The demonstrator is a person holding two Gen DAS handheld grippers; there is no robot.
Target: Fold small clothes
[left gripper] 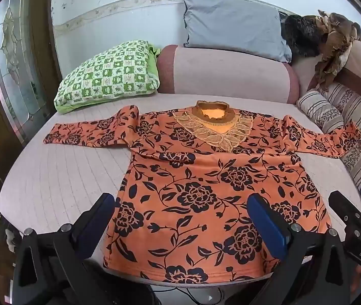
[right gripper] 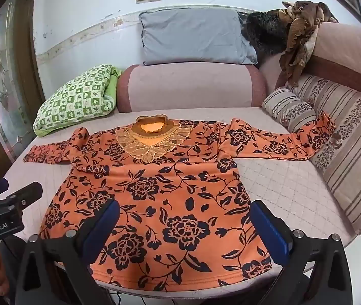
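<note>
Step in hand, as judged: the very start of the fold; the orange floral top [left gripper: 206, 190] is lying spread flat, front up, on the pale quilted seat [left gripper: 53, 178] of a sofa, collar toward the backrest, hem at the near edge, both sleeves stretched out to the sides; no fold is showing yet.

Left gripper [left gripper: 180, 223] is hovering over the hem region with fingers released and spread wide, nothing between them; right gripper [right gripper: 185, 228] is doing likewise above the lower body of the top, fingers parted and empty; each is appearing at the edge of the other's view, side by side, both angled down at the cloth.

Next move, as a judgement: each gripper is likely needing to travel outward to a sleeve or a side edge, come down until one finger is slipping under the fabric, pinch a single layer, then carry it across the body; the far sleeve end is resting against the striped cushion [right gripper: 345, 152], so it is probably needing a lift clear first.

Count: one top; two sleeves; two grippers; one green checked pillow [left gripper: 109, 73]; one grey pillow [left gripper: 231, 25]; one striped bolster [right gripper: 287, 109]; one brown garment [right gripper: 299, 38] draped on the armrest, beside a dark furry thing, unidentifiable.
</note>
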